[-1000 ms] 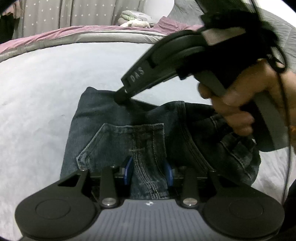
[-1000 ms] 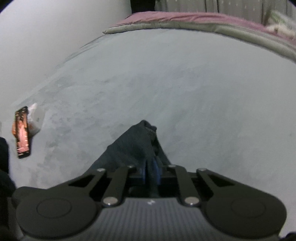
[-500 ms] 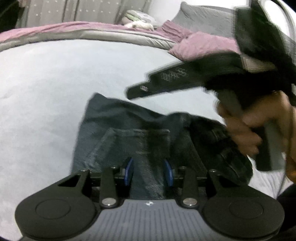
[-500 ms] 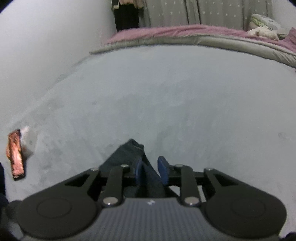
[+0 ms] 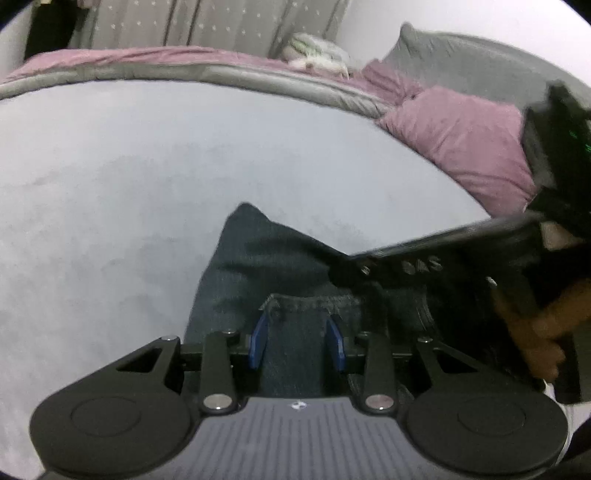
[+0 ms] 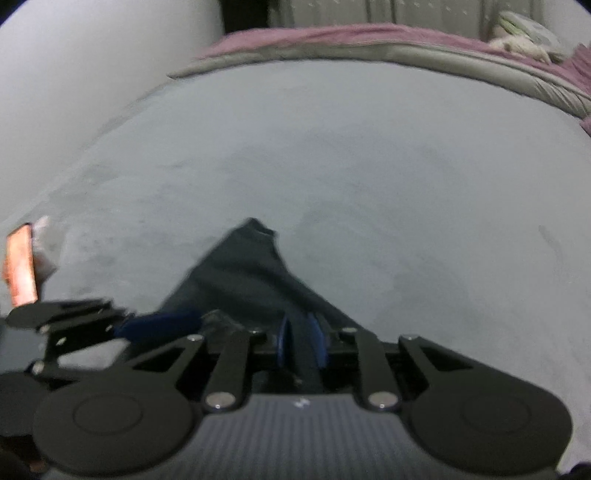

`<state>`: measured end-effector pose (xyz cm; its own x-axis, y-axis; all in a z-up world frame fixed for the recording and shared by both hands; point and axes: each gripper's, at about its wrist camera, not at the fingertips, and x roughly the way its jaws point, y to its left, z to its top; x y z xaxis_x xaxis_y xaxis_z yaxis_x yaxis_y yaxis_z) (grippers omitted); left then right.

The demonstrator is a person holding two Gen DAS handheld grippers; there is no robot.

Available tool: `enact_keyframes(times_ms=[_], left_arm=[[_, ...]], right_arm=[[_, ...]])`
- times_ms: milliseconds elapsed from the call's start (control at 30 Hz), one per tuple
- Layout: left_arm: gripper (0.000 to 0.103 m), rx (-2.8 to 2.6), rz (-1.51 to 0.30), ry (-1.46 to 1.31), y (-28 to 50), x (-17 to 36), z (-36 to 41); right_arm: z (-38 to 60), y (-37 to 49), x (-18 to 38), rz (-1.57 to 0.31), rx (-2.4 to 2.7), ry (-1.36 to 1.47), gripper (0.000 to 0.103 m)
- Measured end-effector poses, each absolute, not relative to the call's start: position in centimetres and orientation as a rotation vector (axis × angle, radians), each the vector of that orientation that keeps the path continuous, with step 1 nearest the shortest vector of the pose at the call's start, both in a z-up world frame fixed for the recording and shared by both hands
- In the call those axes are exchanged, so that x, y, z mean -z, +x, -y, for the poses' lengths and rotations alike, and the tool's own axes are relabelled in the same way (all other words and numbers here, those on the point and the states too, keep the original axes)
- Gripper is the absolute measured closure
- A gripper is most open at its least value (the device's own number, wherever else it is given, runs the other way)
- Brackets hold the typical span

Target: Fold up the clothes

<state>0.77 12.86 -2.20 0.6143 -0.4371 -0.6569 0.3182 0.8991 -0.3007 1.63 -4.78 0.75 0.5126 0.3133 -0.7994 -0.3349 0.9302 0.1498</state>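
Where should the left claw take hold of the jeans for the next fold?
Probably the top hem of the back pocket on the jeans. It lies flat just beyond the open left claw. Come straight forward and low: the right claw already works the denim to the right.

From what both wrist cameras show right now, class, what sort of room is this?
Most likely a bedroom. The jeans lie on a wide grey bed surface, with a purple pillow at its edge and dotted grey curtains behind.
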Motion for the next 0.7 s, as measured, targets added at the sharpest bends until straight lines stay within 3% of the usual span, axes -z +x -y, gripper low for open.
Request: enact_keyframes(times_ms=[267, 367, 500, 700], left_arm=[[0.070, 0.424, -0.751, -0.189, 0.8, 1.0, -13.4], [0.081, 0.402, -0.694, -0.190, 0.6, 0.6, -13.7], [0.083, 0.368, -0.603, -0.197, 1.2, 0.5, -13.3], [0.088, 0.314, -0.618, -0.172, 3.3, 2.5, -12.6]], right_arm=[[6.0, 0.6, -1.2, -0.891, -0.384, 0.011, 0.086], [7.6, -1.5, -2.4, -0.843, -0.407, 0.031, 0.083], [9.2, -4.6, -3.2, -0.773, -0.437, 0.026, 0.083], [9.4, -7.6, -2.1, -0.705, -0.433, -0.080, 0.084]])
